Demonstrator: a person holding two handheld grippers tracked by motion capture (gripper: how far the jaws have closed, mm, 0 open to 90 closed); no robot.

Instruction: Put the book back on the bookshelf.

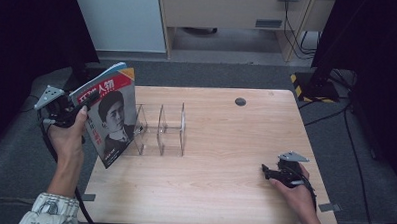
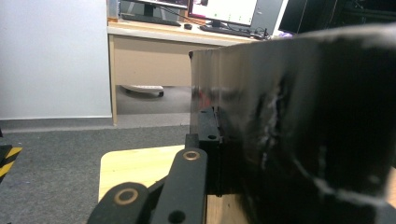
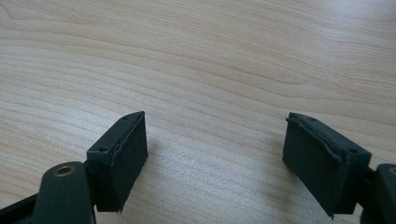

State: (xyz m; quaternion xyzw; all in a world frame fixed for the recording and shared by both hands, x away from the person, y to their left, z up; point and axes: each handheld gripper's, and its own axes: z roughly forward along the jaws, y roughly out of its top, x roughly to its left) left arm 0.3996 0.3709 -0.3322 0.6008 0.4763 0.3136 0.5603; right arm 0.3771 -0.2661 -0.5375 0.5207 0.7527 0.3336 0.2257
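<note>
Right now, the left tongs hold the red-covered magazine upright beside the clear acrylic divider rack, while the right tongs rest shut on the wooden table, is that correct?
Not quite: the right tongs rest open on the wooden table, as the right gripper view shows. The left tongs do hold the red-covered magazine beside the clear acrylic divider rack.

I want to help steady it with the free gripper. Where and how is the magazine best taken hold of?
The left gripper pinches the upright magazine at its left edge. The open right gripper would probably best come from the right and clamp the free right edge near the top, since the lower corner stands beside the clear rack.
</note>
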